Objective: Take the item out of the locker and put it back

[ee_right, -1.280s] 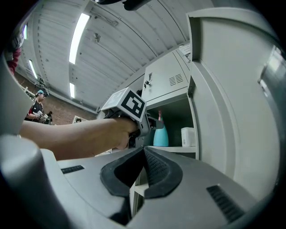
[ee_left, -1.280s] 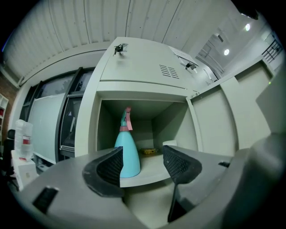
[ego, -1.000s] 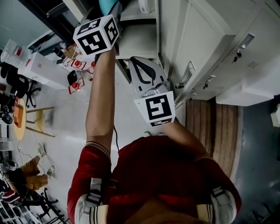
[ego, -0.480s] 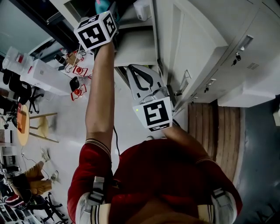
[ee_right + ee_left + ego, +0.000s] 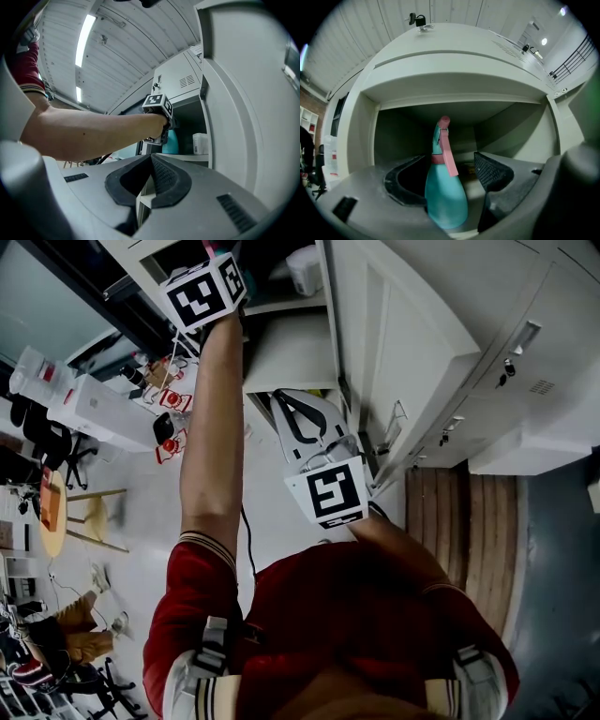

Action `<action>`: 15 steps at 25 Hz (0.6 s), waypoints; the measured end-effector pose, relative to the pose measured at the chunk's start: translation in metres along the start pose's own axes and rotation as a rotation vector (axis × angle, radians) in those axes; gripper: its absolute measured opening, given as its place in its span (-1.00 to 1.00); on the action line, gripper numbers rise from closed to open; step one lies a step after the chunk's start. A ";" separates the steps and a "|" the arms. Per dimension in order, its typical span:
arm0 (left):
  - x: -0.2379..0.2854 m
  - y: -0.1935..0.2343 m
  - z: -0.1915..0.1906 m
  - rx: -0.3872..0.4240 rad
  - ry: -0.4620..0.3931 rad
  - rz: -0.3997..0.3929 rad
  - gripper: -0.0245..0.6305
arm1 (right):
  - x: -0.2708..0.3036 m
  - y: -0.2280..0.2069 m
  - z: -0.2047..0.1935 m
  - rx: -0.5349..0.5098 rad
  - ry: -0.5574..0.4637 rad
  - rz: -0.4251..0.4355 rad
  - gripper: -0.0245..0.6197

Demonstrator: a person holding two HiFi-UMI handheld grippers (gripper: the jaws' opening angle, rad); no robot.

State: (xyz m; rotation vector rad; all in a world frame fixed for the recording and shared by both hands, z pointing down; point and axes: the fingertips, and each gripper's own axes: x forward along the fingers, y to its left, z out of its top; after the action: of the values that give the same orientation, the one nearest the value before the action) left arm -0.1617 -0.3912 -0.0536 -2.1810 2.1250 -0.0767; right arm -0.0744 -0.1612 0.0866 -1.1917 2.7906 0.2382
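Observation:
A teal spray bottle (image 5: 445,199) with a pink trigger stands upright in the open locker compartment (image 5: 417,101). My left gripper (image 5: 449,161) reaches into that compartment with the bottle between its jaws. The jaws have just been opening; the bottle rests by the left pad, and the right pad (image 5: 490,171) stands apart from it. From the right gripper view the bottle (image 5: 170,142) shows just beyond the left gripper (image 5: 161,129). My right gripper (image 5: 149,161) hangs lower, in front of the lockers, shut and empty. In the head view it (image 5: 292,409) sits below the shelf.
A white container (image 5: 305,268) stands on the same shelf, right of the bottle. The open locker door (image 5: 403,334) swings out at the right, beside more shut locker doors (image 5: 525,343) with keys. Tables, chairs and clutter (image 5: 84,409) fill the room to the left.
My left arm has stretched further up into the locker, carrying its marker cube higher in the head view. The right gripper stays where it was.

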 end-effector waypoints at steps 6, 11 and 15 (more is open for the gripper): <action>0.011 0.004 -0.001 0.005 0.014 0.023 0.00 | -0.001 0.000 -0.001 -0.015 -0.003 0.008 -0.93; 0.018 0.007 0.005 0.009 0.008 0.042 0.00 | -0.002 -0.001 -0.001 -0.030 -0.006 0.009 -0.93; 0.025 0.010 0.005 0.010 0.015 0.051 0.00 | -0.003 -0.002 0.000 -0.039 -0.008 0.010 -0.93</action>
State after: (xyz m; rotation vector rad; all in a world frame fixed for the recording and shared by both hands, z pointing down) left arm -0.1707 -0.4158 -0.0599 -2.1258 2.1825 -0.0994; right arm -0.0709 -0.1598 0.0868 -1.1819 2.7982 0.2988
